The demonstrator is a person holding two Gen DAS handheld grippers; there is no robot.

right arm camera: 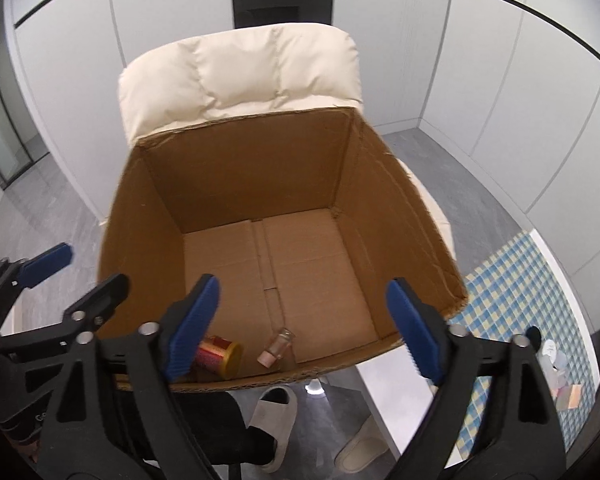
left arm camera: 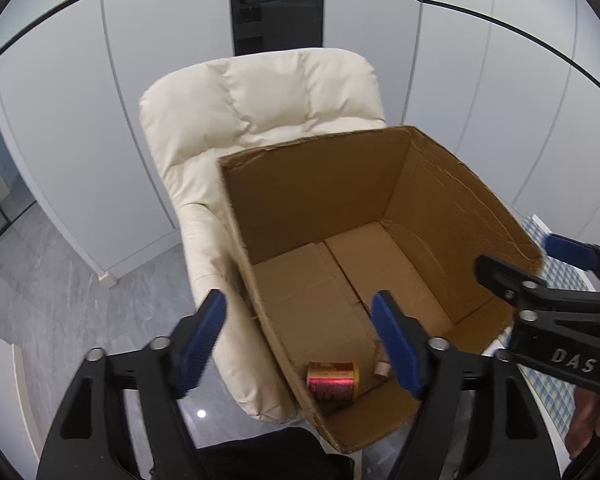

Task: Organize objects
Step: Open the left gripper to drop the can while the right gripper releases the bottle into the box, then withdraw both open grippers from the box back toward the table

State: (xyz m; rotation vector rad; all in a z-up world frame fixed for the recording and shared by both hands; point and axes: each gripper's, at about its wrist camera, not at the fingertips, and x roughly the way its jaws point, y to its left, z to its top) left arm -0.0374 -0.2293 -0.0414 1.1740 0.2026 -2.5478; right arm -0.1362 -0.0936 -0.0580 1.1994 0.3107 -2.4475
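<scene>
An open brown cardboard box [left arm camera: 320,188] [right arm camera: 252,172] rests on a cream chair. On its floor, near the front wall, lie a red and gold can [left arm camera: 332,380] [right arm camera: 220,356] and a small glass bottle [left arm camera: 381,370] [right arm camera: 278,346] with a pink cap. My left gripper [left arm camera: 298,304] [right arm camera: 92,266] hangs open above the box's left wall, nothing pressed between its blue pads. Over the box's near edge my right gripper [right arm camera: 303,286] [left arm camera: 518,254] stands wide open and empty, above the can and bottle.
The padded cream chair [left arm camera: 260,96] backs onto white wall panels. A table with a blue checked cloth [right arm camera: 512,280] stands to the right, with small items [right arm camera: 560,380] on it. A person's slippered feet [right arm camera: 276,412] stand on the grey floor below the box.
</scene>
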